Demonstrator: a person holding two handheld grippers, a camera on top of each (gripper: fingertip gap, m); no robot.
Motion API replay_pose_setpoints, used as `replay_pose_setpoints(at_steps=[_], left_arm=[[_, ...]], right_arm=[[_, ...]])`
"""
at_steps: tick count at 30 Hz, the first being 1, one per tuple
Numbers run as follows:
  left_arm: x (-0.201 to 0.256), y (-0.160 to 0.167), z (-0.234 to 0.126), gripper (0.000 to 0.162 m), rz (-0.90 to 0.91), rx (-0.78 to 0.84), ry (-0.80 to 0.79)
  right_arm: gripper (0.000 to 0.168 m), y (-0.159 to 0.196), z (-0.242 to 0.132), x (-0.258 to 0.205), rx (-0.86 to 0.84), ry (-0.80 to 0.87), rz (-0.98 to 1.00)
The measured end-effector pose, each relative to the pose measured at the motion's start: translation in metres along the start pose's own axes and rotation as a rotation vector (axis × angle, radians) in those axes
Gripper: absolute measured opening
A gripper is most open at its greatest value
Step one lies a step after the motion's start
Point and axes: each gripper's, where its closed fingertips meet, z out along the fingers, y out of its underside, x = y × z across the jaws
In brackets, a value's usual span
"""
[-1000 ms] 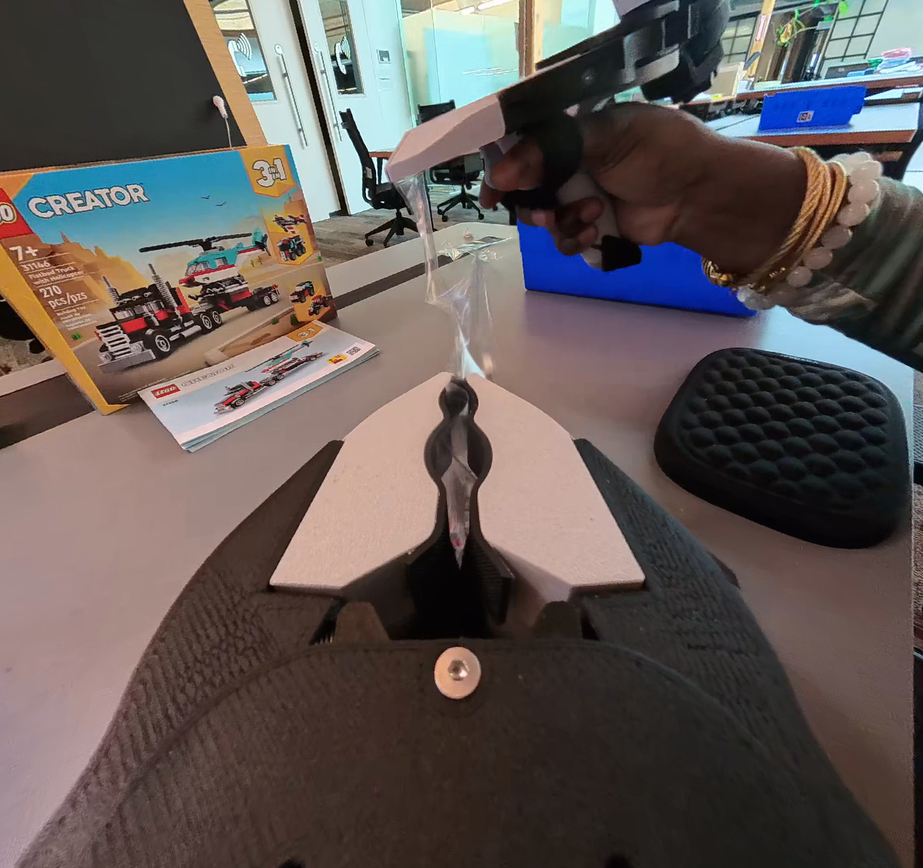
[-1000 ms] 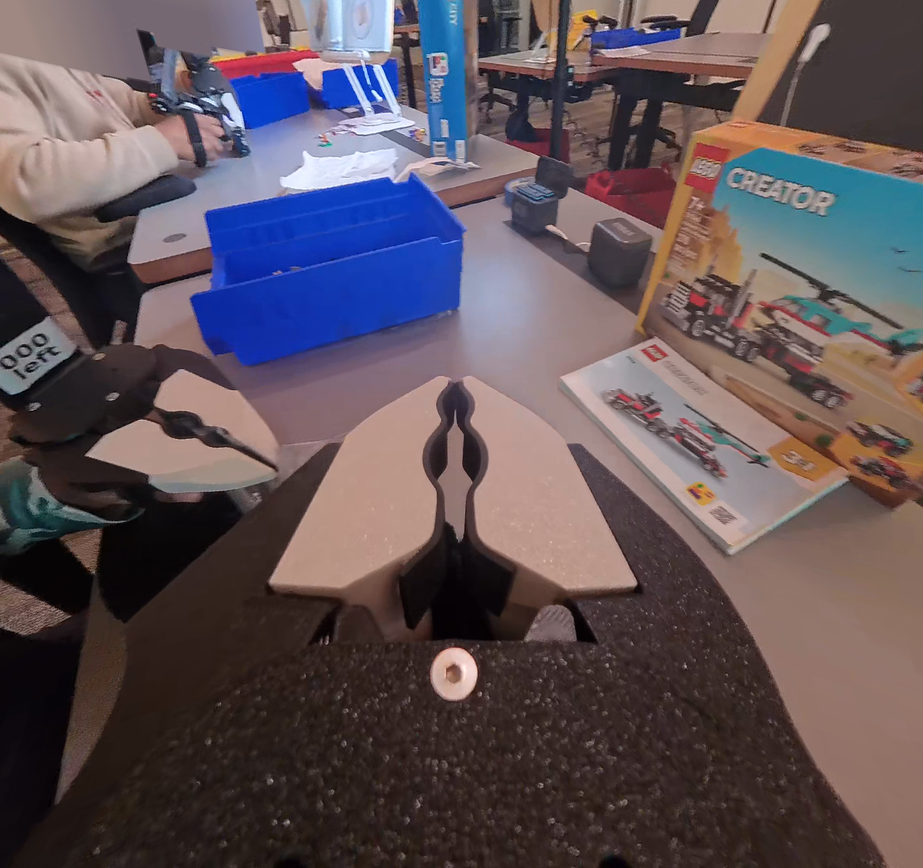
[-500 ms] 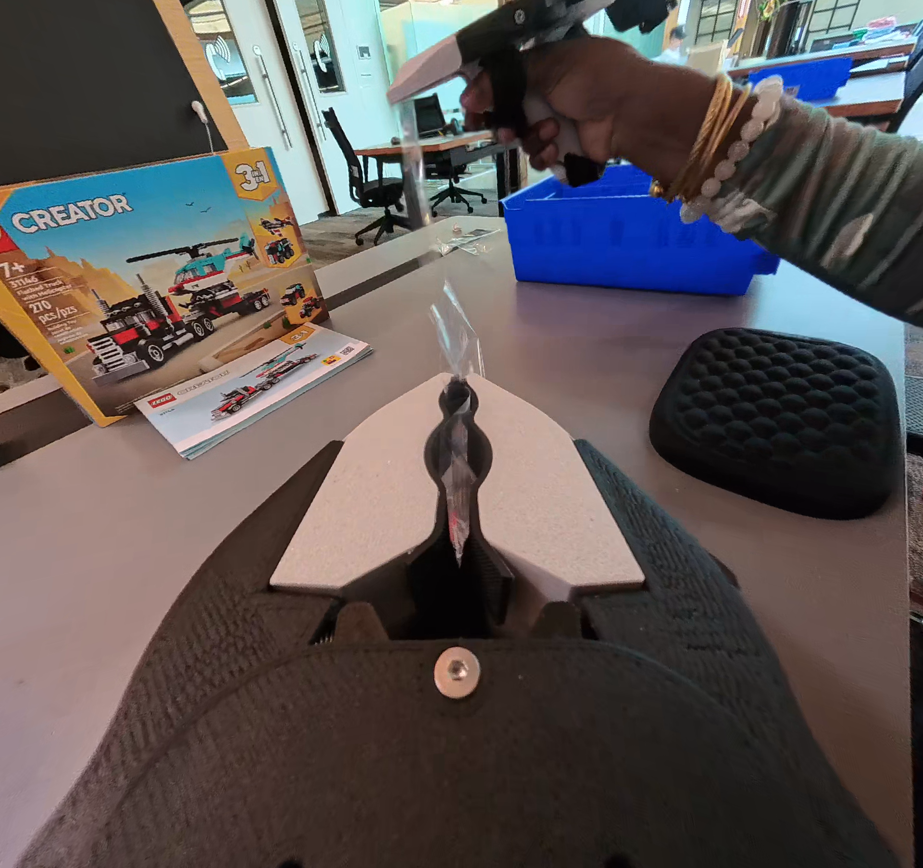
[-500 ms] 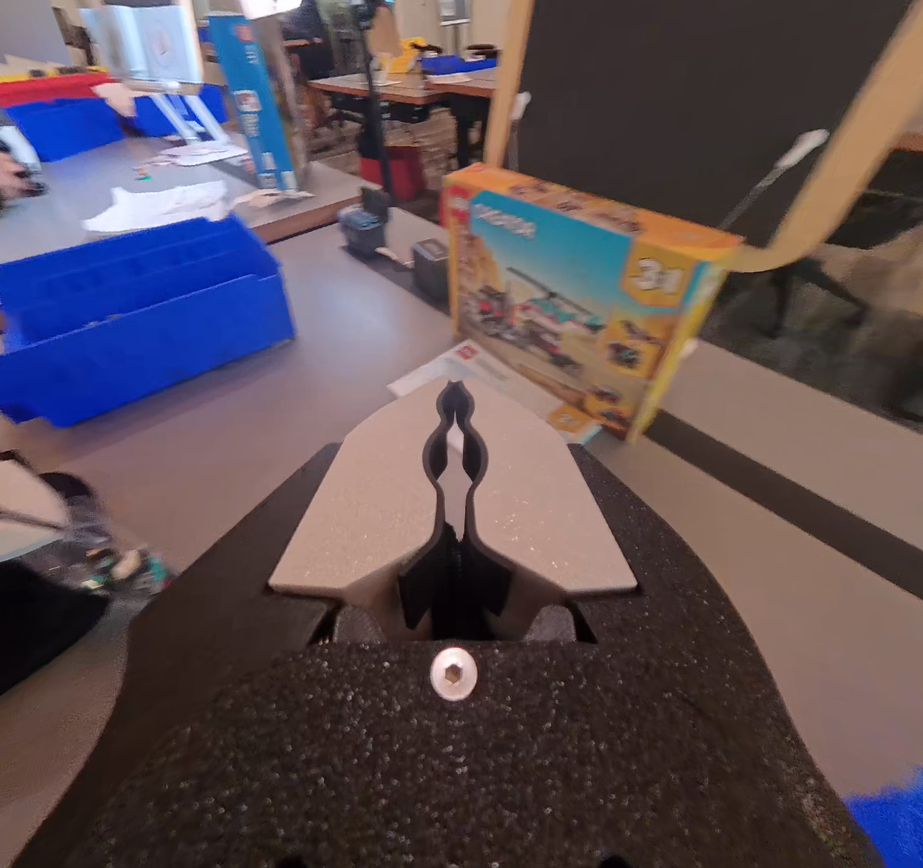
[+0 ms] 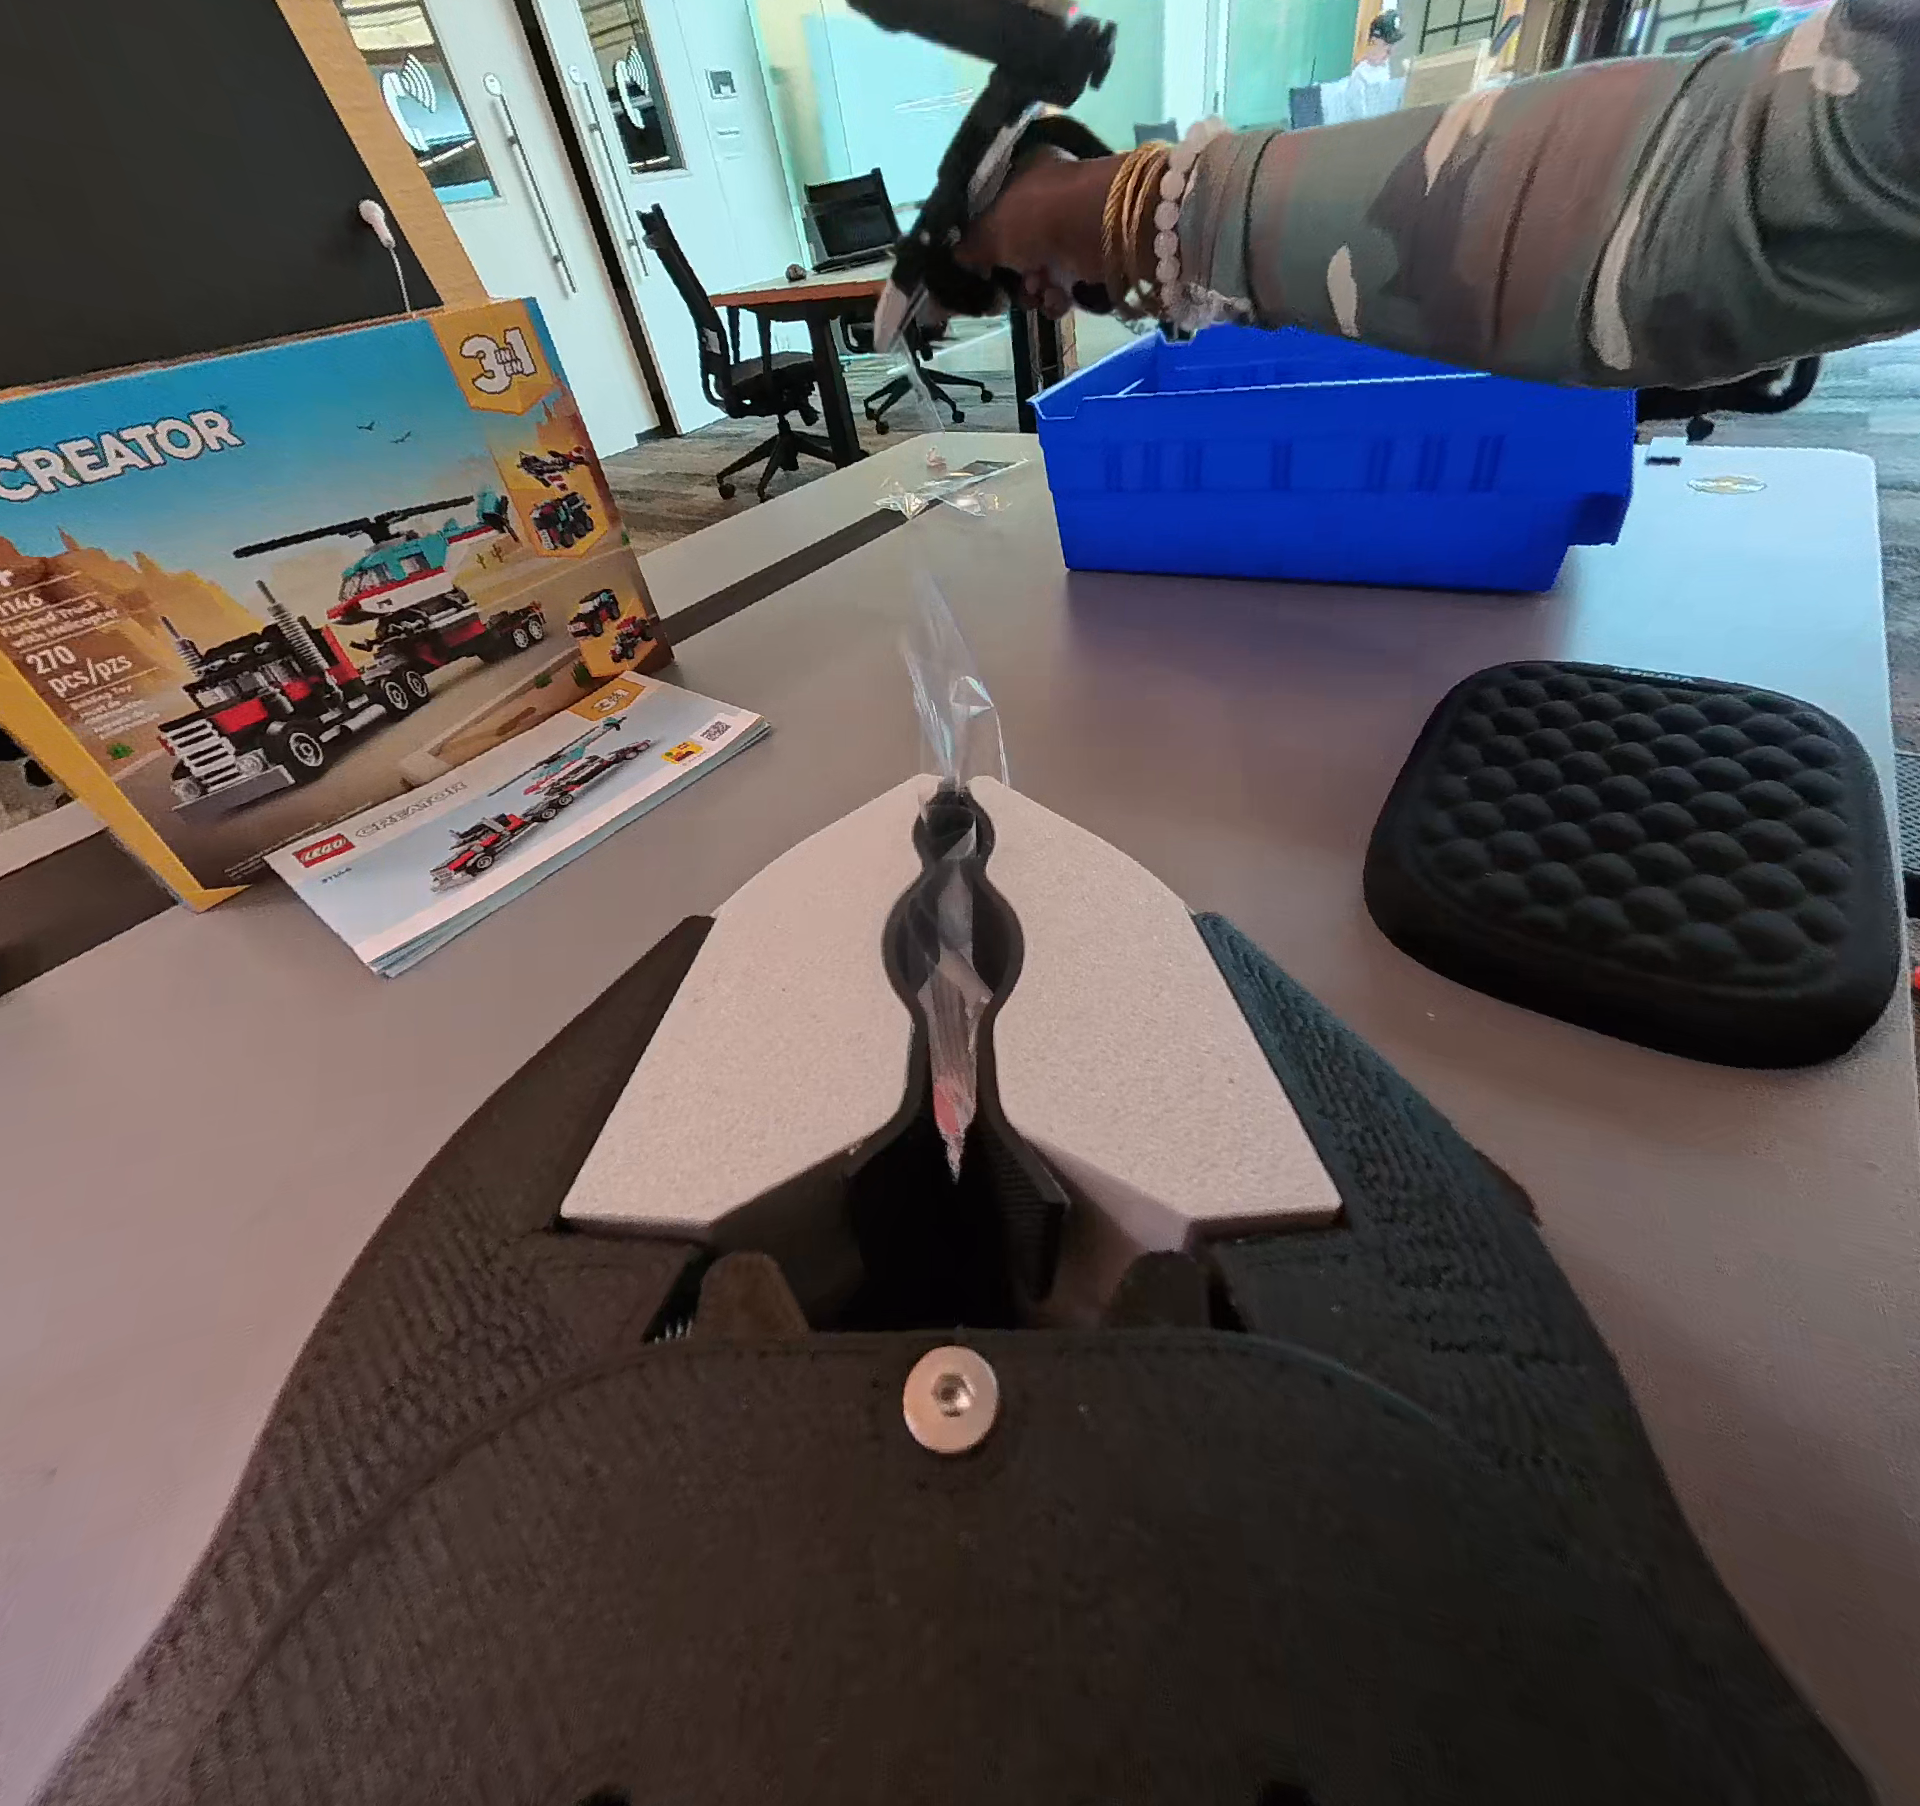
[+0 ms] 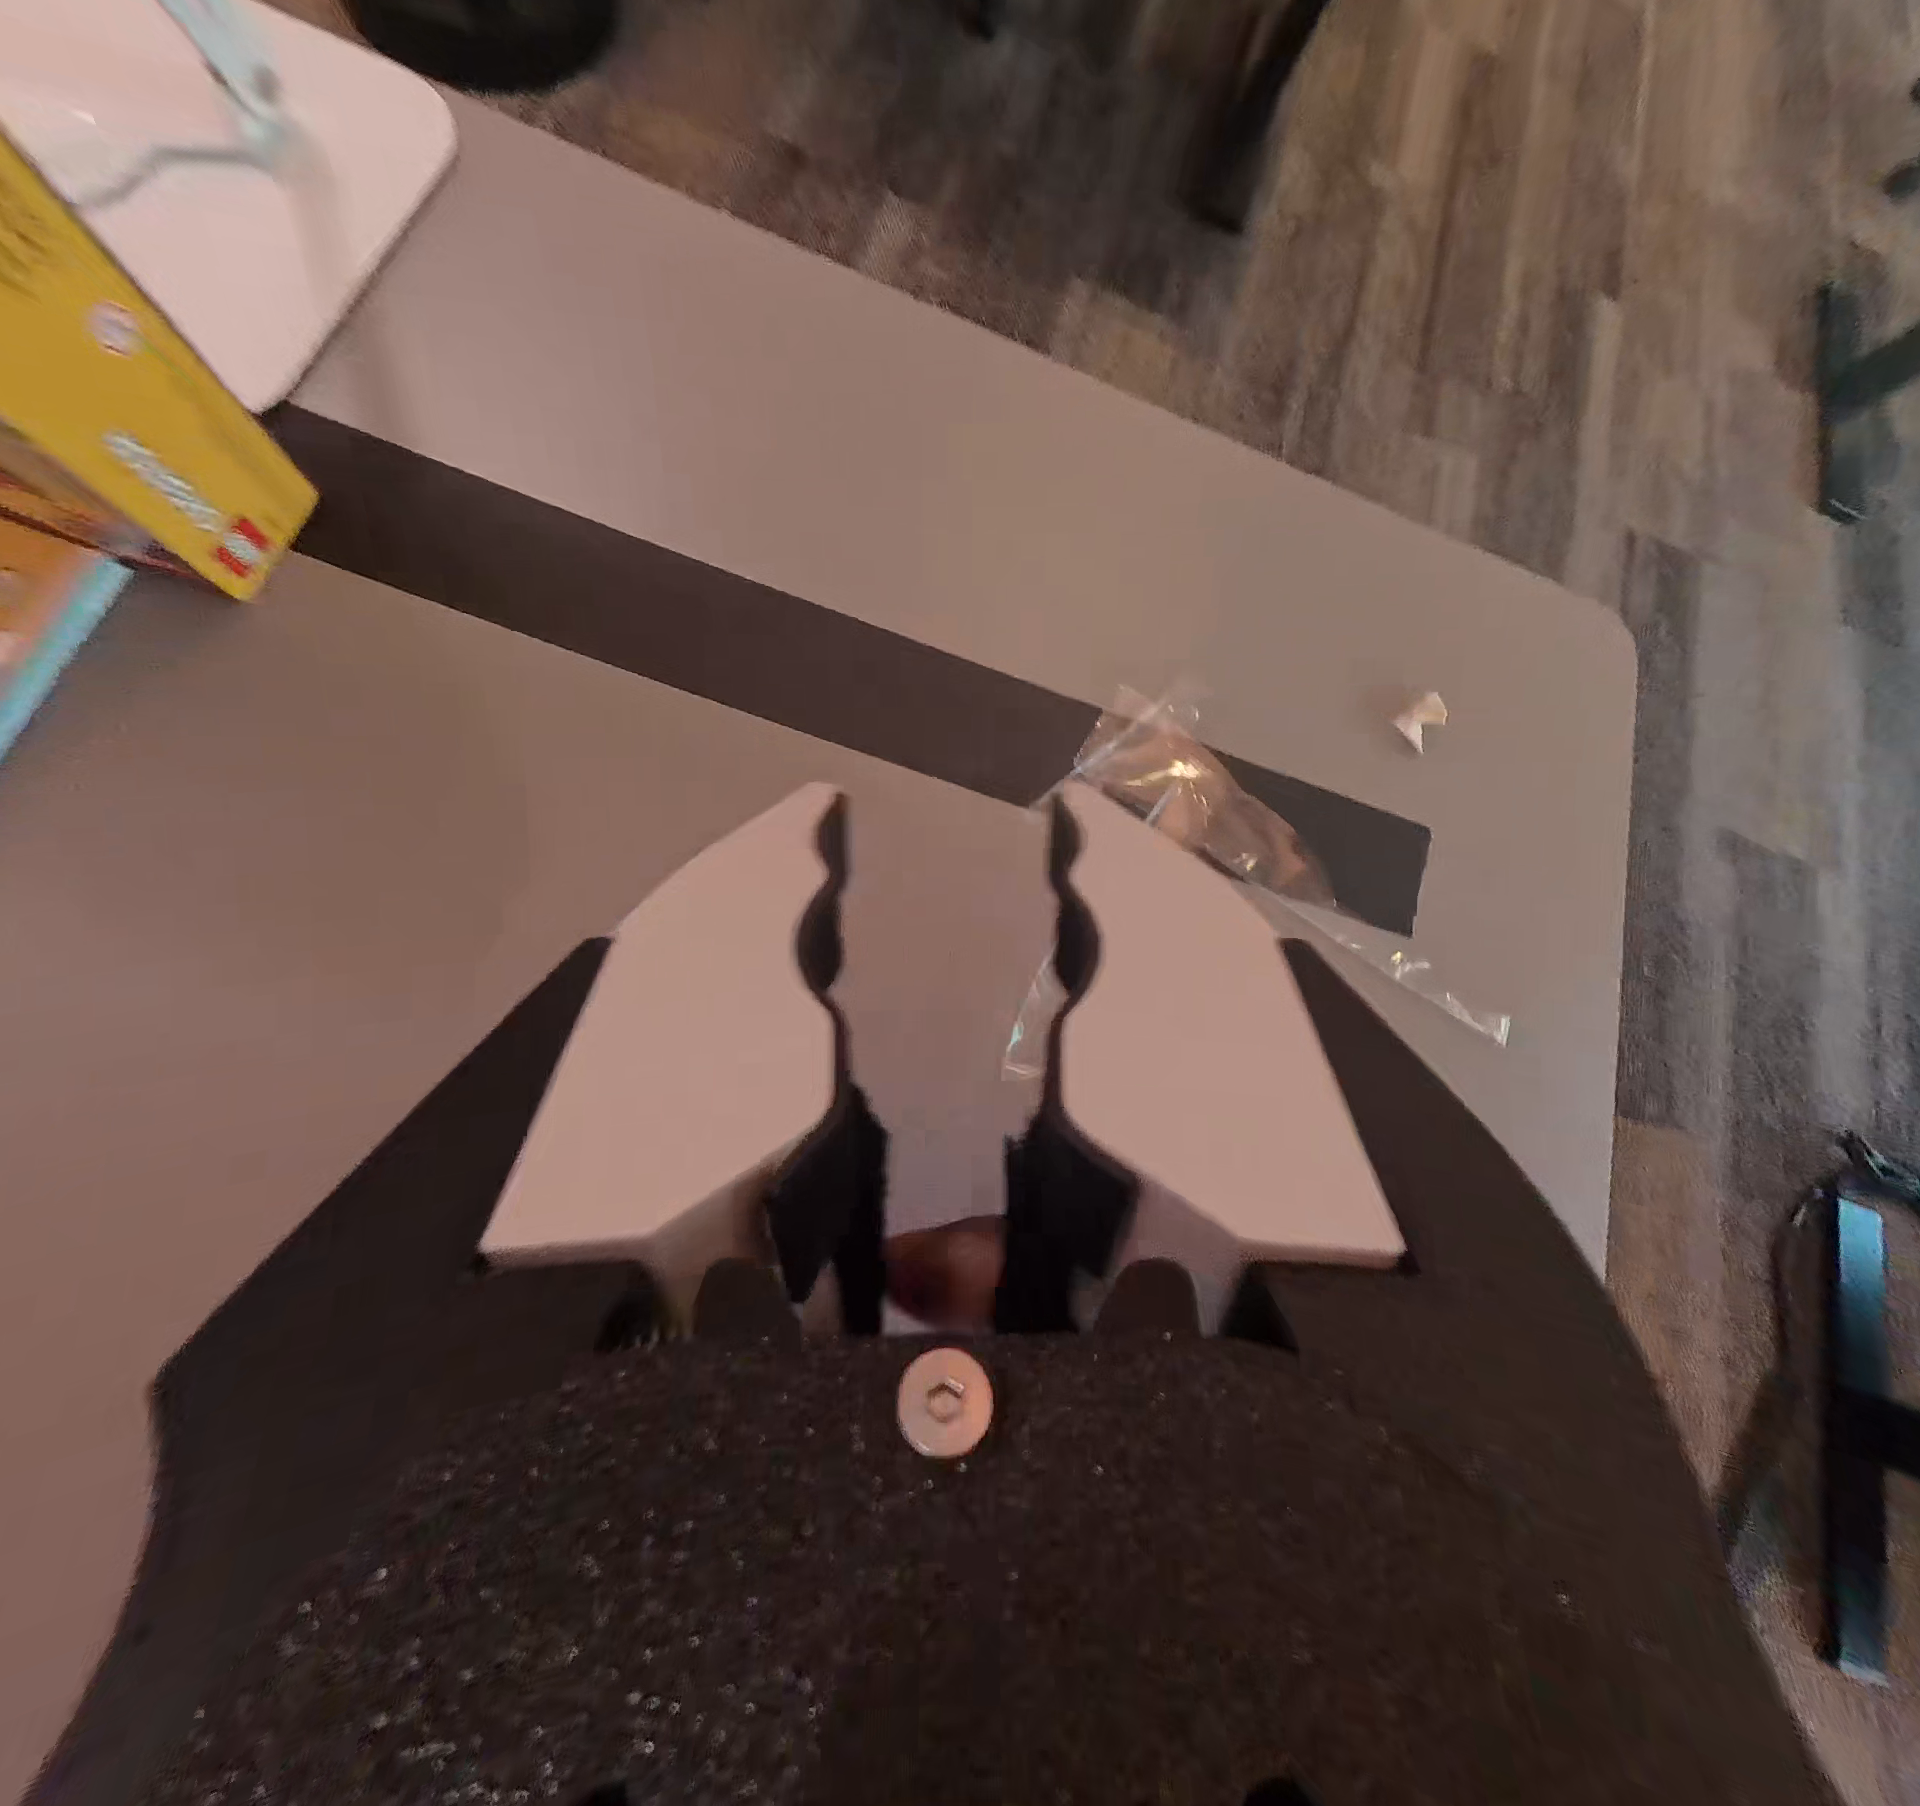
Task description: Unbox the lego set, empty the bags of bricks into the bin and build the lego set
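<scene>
**Bag scraps being cleared; build not begun**

Left gripper (image 5: pixel 951 800): clenched on a strip of clear bag plastic (image 5: pixel 951 707). The strip stands up past the tips and runs back between the fingers. No bricks visible in it; it looks like torn-off or emptied bag.

Right gripper (image 6: pixel 940 811): released, nothing between the fingers. It points down at the far end of the table (image 6: pixel 727 468), over more clear scraps (image 6: pixel 1195 800) lying across a dark strip in the tabletop. A small white bit (image 6: pixel 1415 715) lies near the table corner. In the left wrist view this gripper is blurred, held above the table's far edge, just beside the bin.

Task things:
- Box (image 5: pixel 301 593): upright at the left, standing on the table. Cannot tell whether a flap is open.
- Booklet (image 5: pixel 520 811): flat, just in front of the box, closed.
- Bin (image 5: pixel 1340 478): blue, far right of the table. Its contents are hidden from both views.
- Black pad (image 5: pixel 1631 857): near right, bare.

Progress, as a judgement: unboxing appears done, since booklet and bag plastic are out. At least one bag is open. Whether all the bags are emptied cannot be told. No assembled bricks anywhere in view, so the whole build remains.
</scene>
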Motion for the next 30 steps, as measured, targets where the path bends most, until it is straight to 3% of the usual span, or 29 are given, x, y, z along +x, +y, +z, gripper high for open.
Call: replay_pose_setpoints(at_steps=[1, 4, 8, 10, 13, 15, 18, 23, 26, 30], left_arm=[[0.000, 0.000, 0.001, 0.000, 0.000, 0.000, 0.005], [0.003, -0.001, 0.004, 0.000, 0.000, -0.001, 0.019], [0.005, -0.002, 0.006, 0.000, 0.012, -0.002, 0.029], [0.004, -0.002, 0.006, 0.000, 0.010, 0.001, 0.029], [0.000, -0.005, 0.006, 0.000, -0.011, 0.022, 0.024], [-0.005, -0.010, 0.004, 0.000, -0.041, 0.050, 0.021], [-0.016, -0.021, 0.002, 0.000, -0.080, 0.093, 0.016], [-0.027, -0.054, 0.000, 0.000, -0.108, 0.182, 0.061], [-0.030, -0.084, -0.002, 0.000, -0.124, 0.261, 0.110], [-0.024, -0.130, -0.006, 0.000, -0.135, 0.376, 0.175]], right_arm=[[0.052, 0.003, 0.004, 0.001, -0.020, 0.004, 0.008], [0.076, 0.002, 0.003, 0.001, -0.012, 0.024, -0.007], [0.098, -0.015, -0.014, 0.004, 0.060, 0.063, -0.045], [0.099, -0.030, -0.030, -0.015, 0.144, -0.024, -0.019], [0.097, -0.053, -0.078, -0.083, 0.354, -0.254, -0.027], [0.102, -0.048, -0.118, -0.151, 0.462, -0.469, -0.062], [0.116, -0.006, -0.170, -0.253, 0.526, -0.784, -0.109], [0.124, 0.077, -0.216, -0.377, 0.579, -1.064, -0.160], [0.117, 0.083, -0.233, -0.413, 0.660, -1.201, 0.058], [0.103, 0.055, -0.248, -0.409, 0.851, -1.286, 0.428]])
